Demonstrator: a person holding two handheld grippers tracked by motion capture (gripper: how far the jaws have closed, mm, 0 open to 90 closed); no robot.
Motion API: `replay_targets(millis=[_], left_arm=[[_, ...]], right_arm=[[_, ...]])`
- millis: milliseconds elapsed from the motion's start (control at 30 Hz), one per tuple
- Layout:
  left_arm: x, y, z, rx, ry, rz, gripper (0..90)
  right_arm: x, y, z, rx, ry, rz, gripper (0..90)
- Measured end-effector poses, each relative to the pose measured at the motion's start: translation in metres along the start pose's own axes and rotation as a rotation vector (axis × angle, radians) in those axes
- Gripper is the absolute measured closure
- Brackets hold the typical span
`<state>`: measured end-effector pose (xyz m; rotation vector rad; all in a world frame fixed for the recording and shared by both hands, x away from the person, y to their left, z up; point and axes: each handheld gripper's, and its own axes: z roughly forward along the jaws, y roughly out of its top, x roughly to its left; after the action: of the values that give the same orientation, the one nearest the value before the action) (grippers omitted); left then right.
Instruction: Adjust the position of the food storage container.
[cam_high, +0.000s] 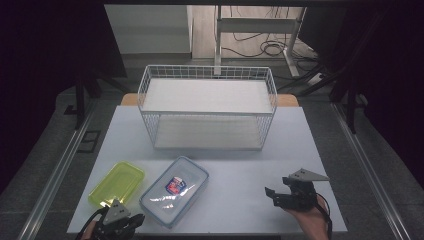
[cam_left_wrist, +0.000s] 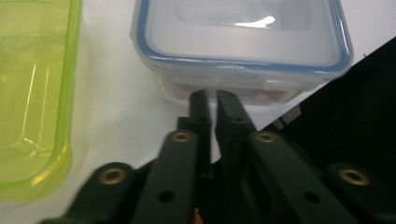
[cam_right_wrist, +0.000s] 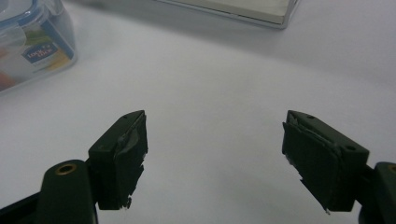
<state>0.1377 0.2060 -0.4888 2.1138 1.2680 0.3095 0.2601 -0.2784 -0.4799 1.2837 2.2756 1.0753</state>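
A clear box with a blue-rimmed lid (cam_high: 174, 190) lies on the white table (cam_high: 240, 175), left of centre. Beside it on the left lies a yellow-green tray (cam_high: 116, 183). My left gripper (cam_high: 131, 220) sits at the table's front left edge, shut with nothing between its jaws. In the left gripper view its tips (cam_left_wrist: 212, 99) rest just short of the clear box's near wall (cam_left_wrist: 243, 88), with the green tray (cam_left_wrist: 32, 98) to the left. My right gripper (cam_high: 279, 187) is open over bare table at the front right. Its jaws (cam_right_wrist: 215, 154) stand wide apart and empty.
A white two-level wire rack (cam_high: 207, 106) stands at the back middle of the table, and its base edge (cam_right_wrist: 233, 9) shows far off in the right gripper view. The clear box's labelled corner (cam_right_wrist: 32, 42) shows there too. Dark floor and metal rails flank the table.
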Motion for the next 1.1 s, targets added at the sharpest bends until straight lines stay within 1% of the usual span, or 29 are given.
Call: replay_targets(millis=[33, 133, 267, 300, 333, 367, 467, 533, 567, 700, 733, 800, 1000, 1100], left_arm=[[0.001, 0.000, 0.002, 0.014, -0.007, 0.004, 90.0], [0.003, 0.001, 0.007, 0.034, -0.021, 0.008, 90.0], [0.005, 0.006, 0.009, 0.045, -0.025, 0.014, 90.0], [0.005, 0.008, 0.011, 0.068, -0.020, 0.024, 90.0], [0.005, 0.008, 0.011, 0.068, -0.020, 0.024, 90.0], [0.005, 0.009, 0.013, 0.076, -0.029, 0.025, 90.0], [0.007, 0.011, 0.016, 0.091, -0.026, 0.029, 90.0], [0.008, 0.012, 0.016, 0.091, -0.026, 0.026, 90.0], [0.010, 0.013, 0.017, 0.092, -0.028, 0.019, 90.0], [0.013, 0.018, 0.020, 0.094, -0.025, 0.013, 90.0], [0.013, 0.019, 0.022, 0.089, -0.024, 0.007, 90.0], [0.014, 0.022, 0.024, 0.091, -0.025, 0.007, 90.0], [0.018, 0.032, 0.033, 0.096, -0.038, -0.007, 90.0], [0.019, 0.039, 0.038, 0.103, -0.048, -0.007, 90.0]], right_arm=[[0.000, 0.000, 0.000, 0.002, -0.001, -0.002, 22.2], [-0.002, -0.001, 0.001, 0.005, 0.000, -0.001, 22.2], [-0.003, -0.002, 0.000, 0.009, -0.001, 0.003, 22.3], [-0.004, -0.002, 0.000, 0.008, -0.002, 0.005, 22.3], [-0.004, -0.002, 0.000, 0.007, -0.003, 0.004, 22.3], [-0.004, -0.002, -0.001, 0.006, -0.003, 0.006, 22.2], [-0.004, -0.001, -0.001, 0.005, -0.003, 0.004, 22.2], [-0.004, -0.001, -0.001, 0.006, -0.002, 0.003, 22.2], [-0.004, -0.002, 0.000, 0.010, -0.001, 0.002, 22.2], [-0.004, -0.001, 0.001, 0.015, 0.001, 0.000, 22.2], [-0.004, -0.001, 0.001, 0.015, 0.001, -0.001, 22.2], [-0.003, -0.001, 0.001, 0.014, 0.004, -0.002, 22.2], [-0.003, 0.000, 0.001, 0.016, 0.005, -0.005, 22.2], [-0.003, 0.000, 0.002, 0.018, 0.006, -0.007, 22.2]])
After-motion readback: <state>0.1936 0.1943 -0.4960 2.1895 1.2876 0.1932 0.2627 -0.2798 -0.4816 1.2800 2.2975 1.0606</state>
